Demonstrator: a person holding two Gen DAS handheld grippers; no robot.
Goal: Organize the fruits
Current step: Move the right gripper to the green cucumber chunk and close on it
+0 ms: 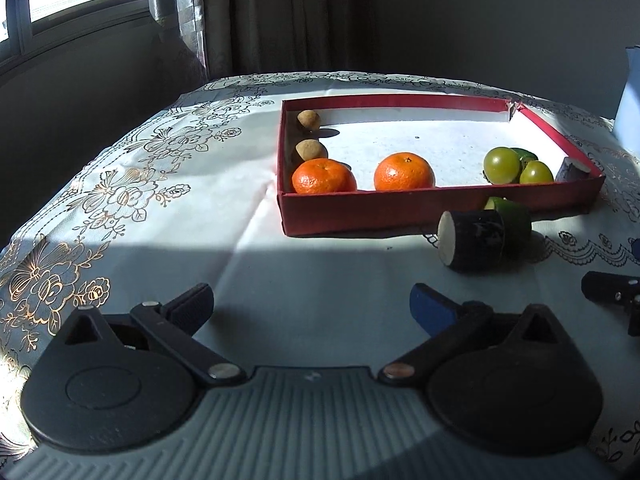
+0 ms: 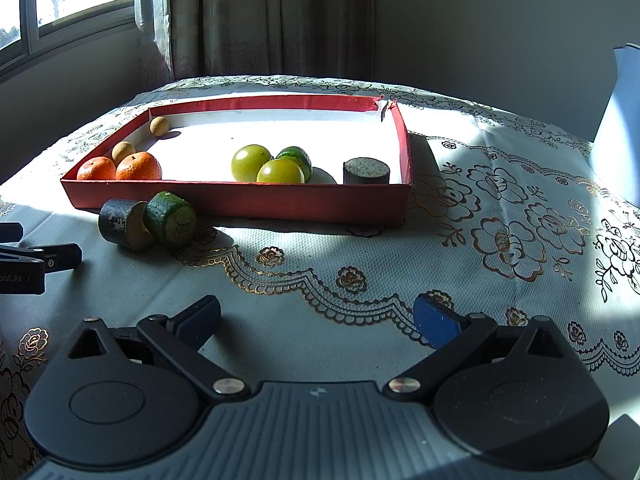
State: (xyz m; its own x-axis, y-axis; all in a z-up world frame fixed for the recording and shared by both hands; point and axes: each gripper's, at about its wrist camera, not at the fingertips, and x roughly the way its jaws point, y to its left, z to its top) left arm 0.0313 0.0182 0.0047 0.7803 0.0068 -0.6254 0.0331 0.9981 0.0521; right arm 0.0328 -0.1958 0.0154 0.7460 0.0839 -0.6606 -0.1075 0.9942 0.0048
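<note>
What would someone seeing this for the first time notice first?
Probably the red tray in sunlight on the floral tablecloth, with two oranges in its near left corner and green fruits mid-tray. Just outside its front wall lie a dark cylinder piece and a green one, touching.

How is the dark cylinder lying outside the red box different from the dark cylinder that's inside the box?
The dark cylinder outside lies on its side on the tablecloth, against the green cylinder; the dark cylinder inside stands upright in the red box, apart from the fruit. The outside one's end face looks pale and smooth; the inside one's top looks speckled grey. The outside one sits mostly in shadow, the inside one in sunlight. Both are short, dark-sided rounds.
</note>
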